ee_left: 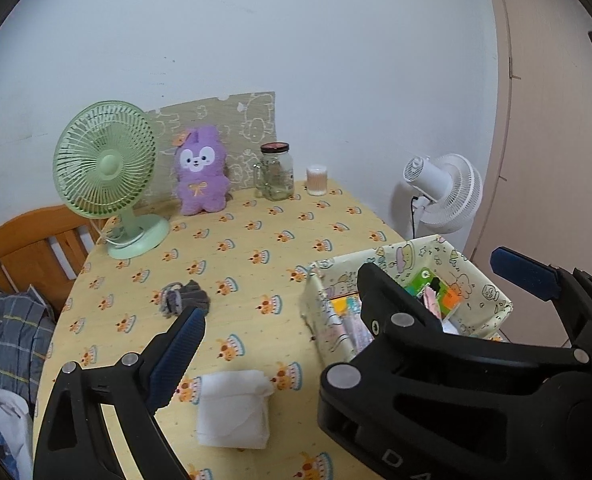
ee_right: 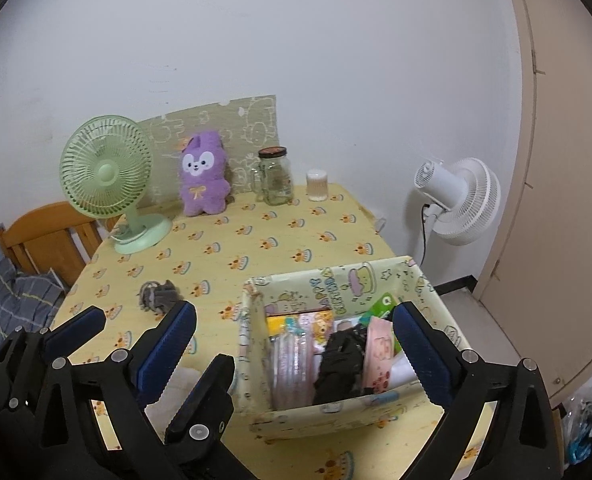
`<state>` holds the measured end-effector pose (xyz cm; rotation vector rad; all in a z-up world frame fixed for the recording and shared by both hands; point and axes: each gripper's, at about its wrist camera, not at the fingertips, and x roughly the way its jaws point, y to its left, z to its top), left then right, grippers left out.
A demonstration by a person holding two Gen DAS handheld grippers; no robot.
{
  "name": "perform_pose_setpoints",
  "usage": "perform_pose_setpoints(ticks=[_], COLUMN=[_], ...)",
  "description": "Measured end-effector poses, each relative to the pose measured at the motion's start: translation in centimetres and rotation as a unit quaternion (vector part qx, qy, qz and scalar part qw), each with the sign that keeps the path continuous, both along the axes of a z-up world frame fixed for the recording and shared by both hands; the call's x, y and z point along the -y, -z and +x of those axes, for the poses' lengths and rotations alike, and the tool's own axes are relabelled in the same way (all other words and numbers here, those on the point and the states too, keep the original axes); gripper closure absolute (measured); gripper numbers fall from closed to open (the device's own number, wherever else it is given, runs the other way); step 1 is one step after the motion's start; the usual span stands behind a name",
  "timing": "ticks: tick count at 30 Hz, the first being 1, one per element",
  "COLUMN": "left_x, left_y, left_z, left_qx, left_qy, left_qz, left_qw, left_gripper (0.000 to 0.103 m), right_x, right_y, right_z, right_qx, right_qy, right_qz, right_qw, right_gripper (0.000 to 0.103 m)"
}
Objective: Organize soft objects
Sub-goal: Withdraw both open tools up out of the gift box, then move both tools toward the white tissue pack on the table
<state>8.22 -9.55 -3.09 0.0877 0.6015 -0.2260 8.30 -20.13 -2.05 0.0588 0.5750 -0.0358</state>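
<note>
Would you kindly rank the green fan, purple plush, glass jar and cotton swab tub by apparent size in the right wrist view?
1. green fan
2. purple plush
3. glass jar
4. cotton swab tub

The fan stands slightly nearer the camera, which exaggerates its lead.

Purple plush (ee_left: 200,172) — green fan (ee_left: 104,168).

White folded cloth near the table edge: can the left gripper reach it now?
Probably yes: the cloth lies uncovered just below the open left gripper, though a finger of the right gripper crowds in beside it.
</note>
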Motion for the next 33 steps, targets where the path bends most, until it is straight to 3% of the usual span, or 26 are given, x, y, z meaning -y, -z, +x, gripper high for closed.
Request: perform_pose_setpoints(ticks=[18,33], left_x=[-4.5,-7.7], left_y=[0.9,3.9], left_z=[-1.7,-1.9], left_qx=[-0.003,-0.030], left_qy=[-0.031,-0.053], left_qz=[0.007,0.017], left_qw=[0.9995,0.9980], left_gripper=[0.005,0.005], right_x=[-4.9,-8.0], right_y=[1.1,4.1], right_z=[-0.9,-0.6], right_qx=[-0.006,-0.030], right_qy=[-0.058,-0.087], right_qz=[0.014,0.025], right_qw=[0.998,0.995], right_gripper=[0.003,0.004])
